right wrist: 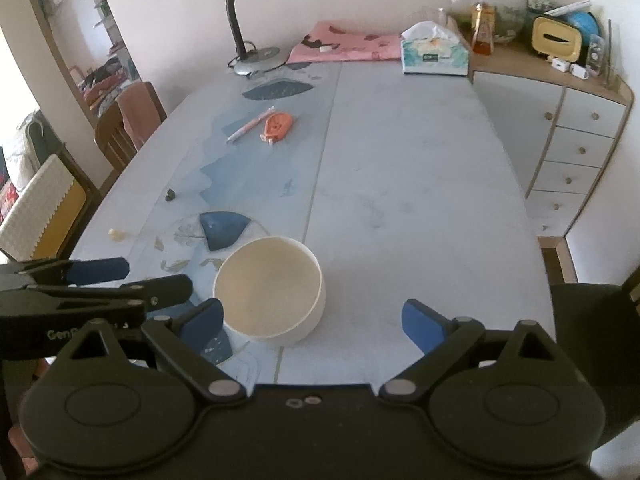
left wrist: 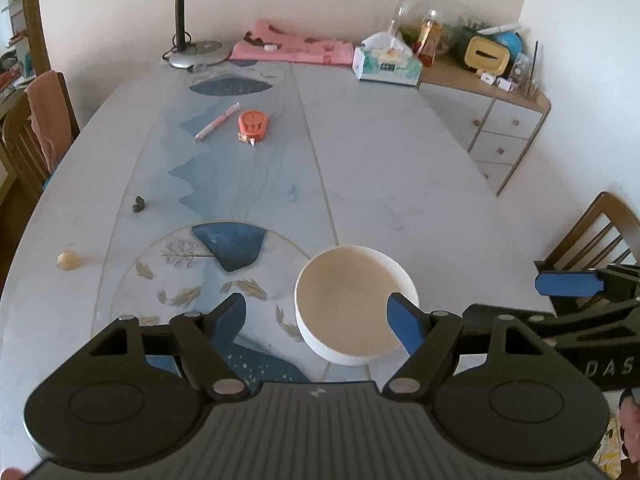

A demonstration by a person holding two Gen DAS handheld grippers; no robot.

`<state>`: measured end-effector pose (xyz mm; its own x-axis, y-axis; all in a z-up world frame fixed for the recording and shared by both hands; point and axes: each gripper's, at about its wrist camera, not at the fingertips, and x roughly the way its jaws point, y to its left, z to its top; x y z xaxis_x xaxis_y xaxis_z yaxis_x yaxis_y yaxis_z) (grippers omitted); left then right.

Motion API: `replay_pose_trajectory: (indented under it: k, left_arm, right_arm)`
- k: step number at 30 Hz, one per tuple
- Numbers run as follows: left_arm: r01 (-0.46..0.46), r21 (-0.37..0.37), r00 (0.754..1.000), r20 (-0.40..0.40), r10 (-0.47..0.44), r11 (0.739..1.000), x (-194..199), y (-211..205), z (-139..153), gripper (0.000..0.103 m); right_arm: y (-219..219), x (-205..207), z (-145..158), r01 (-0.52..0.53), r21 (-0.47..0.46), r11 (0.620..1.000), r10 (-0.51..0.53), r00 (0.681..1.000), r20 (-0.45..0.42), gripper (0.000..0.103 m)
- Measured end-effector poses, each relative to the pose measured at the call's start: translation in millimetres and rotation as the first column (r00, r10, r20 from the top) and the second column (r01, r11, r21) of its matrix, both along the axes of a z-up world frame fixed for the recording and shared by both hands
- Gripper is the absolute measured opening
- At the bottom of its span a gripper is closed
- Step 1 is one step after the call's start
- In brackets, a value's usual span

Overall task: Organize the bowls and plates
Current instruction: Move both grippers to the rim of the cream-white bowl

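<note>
A white bowl (left wrist: 352, 304) with a cream inside stands upright and empty on the table (left wrist: 400, 160), near its front edge. My left gripper (left wrist: 318, 318) is open and low over it; its right pad (left wrist: 404, 326) overlaps the bowl's right rim and its left pad stands off to the left. My right gripper (right wrist: 314, 322) is open too, with the bowl (right wrist: 268, 288) just ahead of its left pad (right wrist: 204, 320). Neither grips the bowl. Each gripper's fingers (left wrist: 568, 284) (right wrist: 98, 270) show in the other's view, side by side.
Mid-table lie a pink pen (left wrist: 216, 122) and an orange tape dispenser (left wrist: 253, 124). At the back stand a desk lamp (left wrist: 196, 52), a pink cloth (left wrist: 288, 48) and a tissue box (left wrist: 386, 64). A drawer cabinet (left wrist: 500, 128) is at right; wooden chairs (left wrist: 36, 132) (left wrist: 596, 232) flank the table.
</note>
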<state>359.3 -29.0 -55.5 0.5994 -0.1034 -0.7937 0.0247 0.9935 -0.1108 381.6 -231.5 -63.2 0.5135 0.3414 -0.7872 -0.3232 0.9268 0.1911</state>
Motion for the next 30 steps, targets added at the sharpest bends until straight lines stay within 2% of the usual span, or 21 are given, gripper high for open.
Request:
replay_pose_trajectory:
  k: [11, 15, 18, 19, 23, 25, 27, 30]
  left_arm:
    - [-0.015, 0.011, 0.996, -0.091, 0.016, 1.000, 42, 5, -38, 0.076]
    - [-0.022, -0.009, 0.991, -0.131, 0.020, 1.000, 53, 6, -50, 0.067]
    - [-0.027, 0.007, 0.990, -0.142, 0.027, 1.000, 58, 5, -57, 0.066]
    - [-0.027, 0.008, 0.989, -0.148, 0.028, 1.000, 60, 5, -59, 0.064]
    - [-0.032, 0.000, 0.984, -0.177, 0.032, 0.999, 65, 5, -69, 0.048]
    - [-0.035, -0.007, 0.982, -0.187, 0.033, 0.999, 67, 4, -73, 0.043]
    - [-0.031, -0.016, 0.981, -0.192, 0.027, 0.999, 67, 3, -76, 0.034]
    - [-0.034, -0.012, 0.980, -0.198, 0.031, 0.999, 69, 1, -78, 0.030]
  right_arm:
    - [9, 41, -41, 0.005, -0.017, 1.000, -0.007, 0.996, -0.086, 0.080]
    - [13, 49, -51, 0.000, -0.022, 1.000, -0.002, 0.994, -0.110, 0.074]
    - [16, 53, -57, -0.007, -0.027, 1.000, 0.004, 0.992, -0.127, 0.069]
    - [17, 54, -59, -0.009, -0.029, 1.000, 0.005, 0.991, -0.131, 0.068]
    - [20, 58, -66, -0.019, -0.042, 0.999, 0.013, 0.988, -0.153, 0.054]
    - [21, 59, -68, -0.018, -0.041, 0.999, 0.012, 0.987, -0.161, 0.053]
    - [23, 60, -70, -0.021, -0.041, 0.999, 0.013, 0.986, -0.168, 0.046]
    - [25, 61, -71, -0.021, -0.046, 0.999, 0.013, 0.985, -0.170, 0.039]
